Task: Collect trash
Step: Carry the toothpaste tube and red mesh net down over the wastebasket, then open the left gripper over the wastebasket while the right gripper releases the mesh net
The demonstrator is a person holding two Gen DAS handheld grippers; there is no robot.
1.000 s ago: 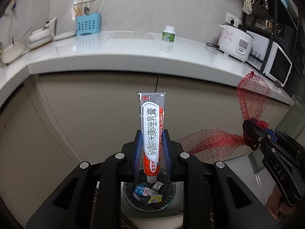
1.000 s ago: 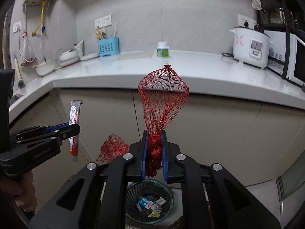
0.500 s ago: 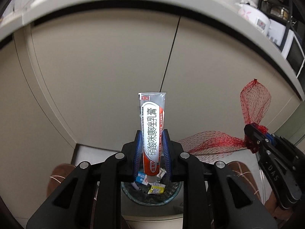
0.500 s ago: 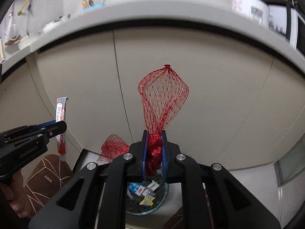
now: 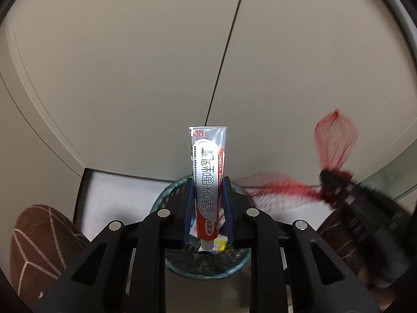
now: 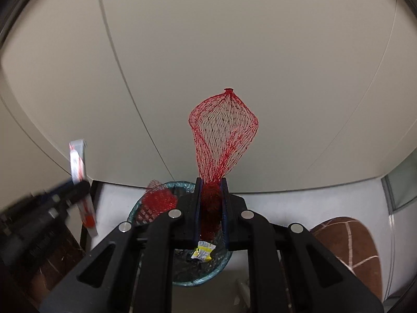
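My left gripper (image 5: pixel 207 190) is shut on an upright silver and red toothpaste tube (image 5: pixel 207 172), cap down, right above a round bin with a blue-green liner (image 5: pixel 182 274). My right gripper (image 6: pixel 211 195) is shut on a red mesh net bag (image 6: pixel 224 133), whose top stands up and whose other end hangs left over the bin (image 6: pixel 203 279). Wrappers (image 6: pixel 203 250) lie in the bin. In the left wrist view the right gripper (image 5: pixel 336 185) and net (image 5: pixel 336 135) are blurred at right. In the right wrist view the left gripper (image 6: pixel 75 187) and tube (image 6: pixel 78 161) are at left.
Beige cabinet doors (image 5: pixel 156 65) fill the background close ahead. The bin stands on a pale floor (image 6: pixel 299 208) at the cabinet foot. Brown slippers with white lines are at the lower left (image 5: pixel 39 247) and lower right (image 6: pixel 346 247).
Both grippers have dropped from counter height to just over the bin, still holding the tube and the net. The countertop has left the view; the bin looks larger and nearer.
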